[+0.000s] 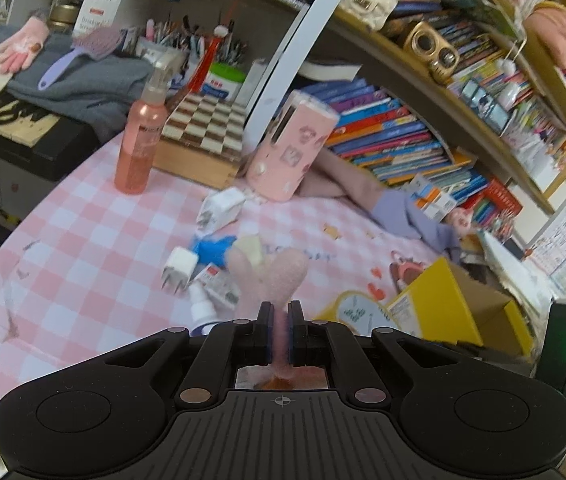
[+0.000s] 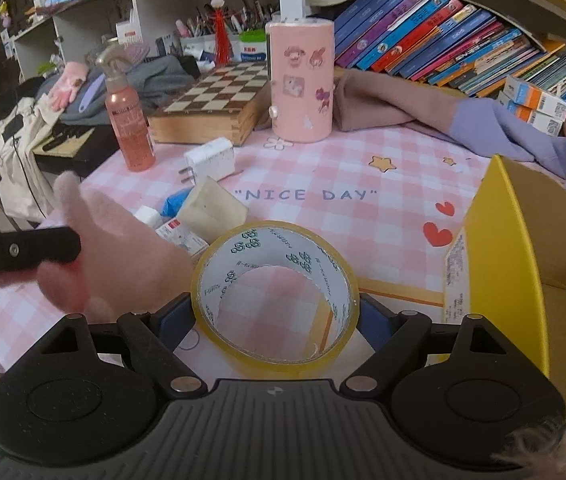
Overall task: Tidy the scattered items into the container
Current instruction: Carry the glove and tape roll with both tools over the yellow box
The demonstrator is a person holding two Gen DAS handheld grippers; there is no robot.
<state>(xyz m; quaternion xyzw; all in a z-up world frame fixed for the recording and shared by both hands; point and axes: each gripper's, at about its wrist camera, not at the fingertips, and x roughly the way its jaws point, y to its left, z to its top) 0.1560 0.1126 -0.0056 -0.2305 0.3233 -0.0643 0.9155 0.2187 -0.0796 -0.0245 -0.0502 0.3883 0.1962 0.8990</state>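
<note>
My left gripper point(image 1: 281, 314) is shut on a pink fuzzy glove point(image 1: 271, 276), whose fingers stick up above the jaws; it hangs over the scattered items. The same glove point(image 2: 103, 248) shows at the left of the right wrist view. My right gripper point(image 2: 275, 314) is shut on a roll of clear tape point(image 2: 275, 240), held above the pink checked tablecloth. The yellow cardboard box point(image 2: 523, 260) stands open just to its right, and it shows as the yellow cardboard box point(image 1: 455, 308) in the left wrist view. Two white chargers point(image 1: 179, 268), a blue item point(image 1: 213, 250), a beige block point(image 2: 213, 210) and a small red-labelled box point(image 2: 181, 234) lie on the cloth.
A pink spray bottle point(image 2: 129, 120), a wooden chessboard box point(image 2: 215, 100) and a pink sticker-covered cylinder point(image 2: 301, 80) stand at the back. Brown and purple cloth point(image 2: 443, 116) lies in front of the bookshelves. Bags and clothes pile up beyond the table's left edge.
</note>
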